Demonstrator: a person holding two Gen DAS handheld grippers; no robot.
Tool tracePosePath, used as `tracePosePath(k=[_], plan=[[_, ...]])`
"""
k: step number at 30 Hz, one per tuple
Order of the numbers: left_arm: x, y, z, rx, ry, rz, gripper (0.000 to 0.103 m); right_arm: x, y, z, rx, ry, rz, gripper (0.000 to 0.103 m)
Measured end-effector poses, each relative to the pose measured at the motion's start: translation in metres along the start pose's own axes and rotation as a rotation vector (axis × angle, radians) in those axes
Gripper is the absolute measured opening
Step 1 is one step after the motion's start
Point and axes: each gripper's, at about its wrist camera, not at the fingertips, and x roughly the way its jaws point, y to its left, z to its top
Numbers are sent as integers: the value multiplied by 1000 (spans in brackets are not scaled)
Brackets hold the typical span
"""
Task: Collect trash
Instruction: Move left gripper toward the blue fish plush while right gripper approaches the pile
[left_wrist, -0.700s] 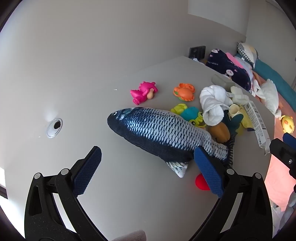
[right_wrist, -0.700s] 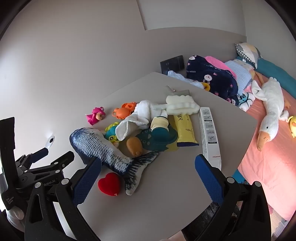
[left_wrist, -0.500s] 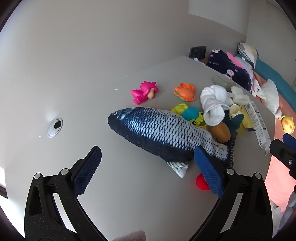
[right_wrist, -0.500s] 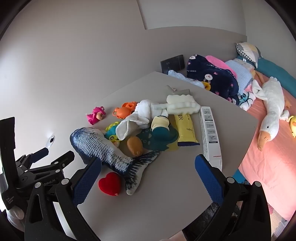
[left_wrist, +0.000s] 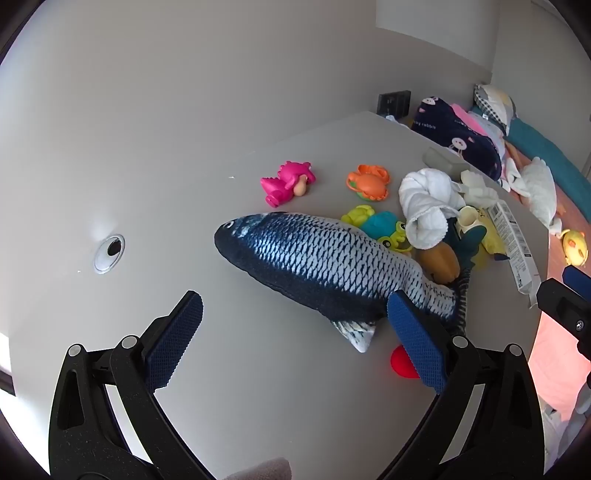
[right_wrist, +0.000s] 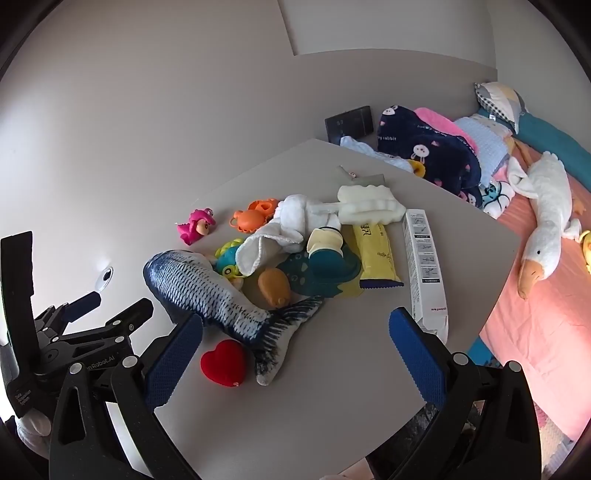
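Note:
A grey table (right_wrist: 332, 387) holds a heap of toys and packaging. A long white carton (right_wrist: 424, 266) and a yellow wrapper (right_wrist: 375, 254) lie at the right of the heap; the carton also shows in the left wrist view (left_wrist: 513, 243). A white foam piece (right_wrist: 369, 208) lies behind them. My left gripper (left_wrist: 295, 332) is open and empty, above the table just short of a plush blue fish (left_wrist: 325, 266). My right gripper (right_wrist: 295, 354) is open and empty, over the table's near part, behind the fish tail (right_wrist: 280, 332) and a red heart (right_wrist: 223, 363).
Small plastic toys, pink (right_wrist: 195, 227), orange (right_wrist: 255, 216) and teal (right_wrist: 229, 258), a white towel (right_wrist: 280, 232) and a brown toy (right_wrist: 275, 288) lie in the heap. A bed with a dark blanket (right_wrist: 424, 155) and a plush goose (right_wrist: 546, 221) lies to the right. A wall stands behind the table.
Both views have shifted only slightly; the fish sits a touch lower and further right in the left wrist view. Both grippers stay open and empty.

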Motion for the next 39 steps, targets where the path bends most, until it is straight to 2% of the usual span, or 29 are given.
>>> tracePosePath(k=[39], plan=[[3, 0, -3, -6, 10, 3, 97, 3, 2, -1, -2, 7, -2, 100]])
